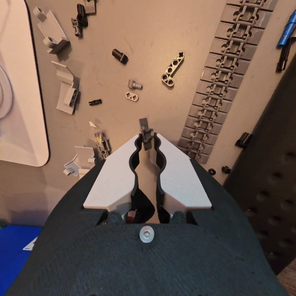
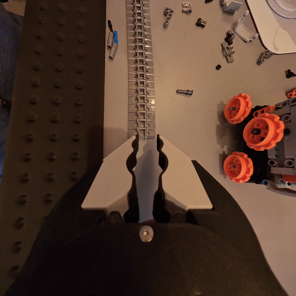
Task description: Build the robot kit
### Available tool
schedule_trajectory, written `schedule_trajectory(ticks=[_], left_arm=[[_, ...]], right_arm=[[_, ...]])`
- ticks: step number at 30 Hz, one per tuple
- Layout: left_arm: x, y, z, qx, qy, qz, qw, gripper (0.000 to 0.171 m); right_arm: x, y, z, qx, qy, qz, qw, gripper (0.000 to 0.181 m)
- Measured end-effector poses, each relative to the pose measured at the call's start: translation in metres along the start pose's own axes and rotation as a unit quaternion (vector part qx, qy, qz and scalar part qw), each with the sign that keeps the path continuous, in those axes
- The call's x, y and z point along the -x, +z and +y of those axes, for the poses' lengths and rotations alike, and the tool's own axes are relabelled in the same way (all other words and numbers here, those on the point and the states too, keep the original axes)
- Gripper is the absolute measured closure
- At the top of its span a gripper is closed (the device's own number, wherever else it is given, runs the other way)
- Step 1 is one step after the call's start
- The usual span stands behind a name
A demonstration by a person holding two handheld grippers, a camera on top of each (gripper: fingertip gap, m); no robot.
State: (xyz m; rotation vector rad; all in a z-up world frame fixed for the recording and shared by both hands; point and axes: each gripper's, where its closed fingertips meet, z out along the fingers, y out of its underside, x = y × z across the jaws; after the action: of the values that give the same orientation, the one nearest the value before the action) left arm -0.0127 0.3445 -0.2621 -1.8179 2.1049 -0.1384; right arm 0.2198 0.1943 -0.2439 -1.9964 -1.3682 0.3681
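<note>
Fingers [image 1: 128,161] of the left gripper [image 1: 147,135] pinch a single grey track link [image 1: 145,133] at their tips, holding it on edge above the pale table [image 1: 152,32]. Seen from that wrist, a white tray [image 1: 20,89] lies at the far left, with curved grey panels [image 1: 52,32] and a black connector [image 1: 79,19] just beside its rim. Toward the middle sit a black sleeve [image 1: 120,56], a small black pin [image 1: 95,102], a grey pin piece [image 1: 134,84], a short two-hole link [image 1: 131,96] and an L-shaped beam [image 1: 173,69], all lying apart from one another. Right of the held link a long grey track [image 1: 224,83] stretches away up the table, and a dark studded board [image 1: 269,168] fills the right edge, a blue pin [image 1: 288,33] showing above it.

The right gripper [image 2: 147,136] stands with its fingers [image 2: 112,177] spread and nothing between them, the tips just at the near end of the track [image 2: 141,72]. From that wrist the board [image 2: 56,96] is on the left; between it and the track lie grey tubes [image 2: 112,46] and the pin [image 2: 115,37]. Right of the track, a dark axle pin [image 2: 184,92] lies alone. Farther right stands a partly built grey model [image 2: 281,144] with three orange wheels [image 2: 262,131], and the tray [image 2: 272,28] sits at the upper right with loose parts about it.
</note>
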Motion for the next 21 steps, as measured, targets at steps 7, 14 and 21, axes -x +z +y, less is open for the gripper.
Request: schedule_trajectory(ticks=[7, 14, 21], left_arm=[[0.008, -0.018, -0.037, -0.088, -0.036, -0.017, 0.995, 0.158], [-0.041, -0.027, -0.187, -0.293, -0.062, 0.066, 0.952, 0.158], [-0.09, -0.021, -0.273, -0.404, -0.133, 0.22, 0.878, 0.159]], right_arm=[[-0.007, -0.013, -0.009, -0.027, 0.0, 0.042, 0.999, 0.162], [-0.02, -0.039, -0.036, -0.06, -0.032, 0.205, 0.976, 0.159], [-0.018, -0.044, -0.047, -0.064, -0.078, 0.312, 0.945, 0.152]])
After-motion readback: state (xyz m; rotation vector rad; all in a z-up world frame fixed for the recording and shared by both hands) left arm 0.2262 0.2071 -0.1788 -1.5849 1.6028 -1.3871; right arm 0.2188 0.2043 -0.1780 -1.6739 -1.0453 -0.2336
